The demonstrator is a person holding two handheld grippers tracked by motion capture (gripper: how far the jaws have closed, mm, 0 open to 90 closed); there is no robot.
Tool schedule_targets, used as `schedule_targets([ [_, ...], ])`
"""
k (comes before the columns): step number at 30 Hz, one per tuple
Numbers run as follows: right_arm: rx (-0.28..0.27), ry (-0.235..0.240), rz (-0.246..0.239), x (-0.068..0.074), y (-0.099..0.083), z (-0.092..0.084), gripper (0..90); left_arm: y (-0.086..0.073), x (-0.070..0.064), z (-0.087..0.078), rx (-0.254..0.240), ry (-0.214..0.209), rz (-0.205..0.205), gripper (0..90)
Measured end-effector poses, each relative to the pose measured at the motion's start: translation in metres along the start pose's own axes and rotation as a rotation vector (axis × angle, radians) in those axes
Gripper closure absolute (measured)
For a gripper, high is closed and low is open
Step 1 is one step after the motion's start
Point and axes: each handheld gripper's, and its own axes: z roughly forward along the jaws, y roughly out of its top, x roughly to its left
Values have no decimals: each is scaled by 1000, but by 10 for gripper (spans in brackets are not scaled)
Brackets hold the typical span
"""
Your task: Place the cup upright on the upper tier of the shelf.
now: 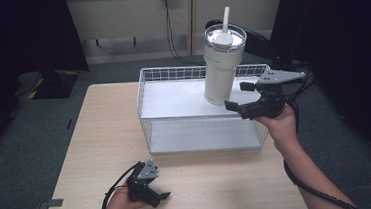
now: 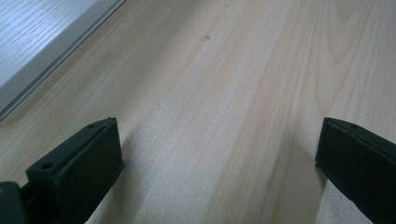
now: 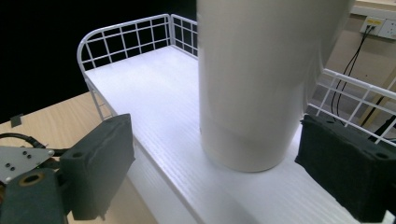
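A tall white tumbler (image 1: 222,66) with a clear lid and a white straw stands upright on the upper board of a white wire-railed shelf (image 1: 173,100) at the back of the wooden table (image 1: 106,141). My right gripper (image 1: 237,96) is open, level with the tumbler's base, one jaw on each side. In the right gripper view the tumbler (image 3: 261,84) rises between the jaws of that gripper (image 3: 212,163), and neither pad touches it. My left gripper (image 1: 158,184) rests low near the table's front edge. It is open (image 2: 219,158) over bare wood.
The shelf's wire rail (image 3: 126,37) runs along its back and sides. Its lower board (image 2: 37,42) lies just left of my left gripper. Black curtains hang at both sides. A wall socket with a cable (image 1: 169,15) is behind the table.
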Motion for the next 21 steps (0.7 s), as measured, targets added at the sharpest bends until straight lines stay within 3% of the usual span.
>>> schedule_targets([
  [21,-8,74,-3,22,-25,-19,114,0,0,0,2,0,-2,0],
])
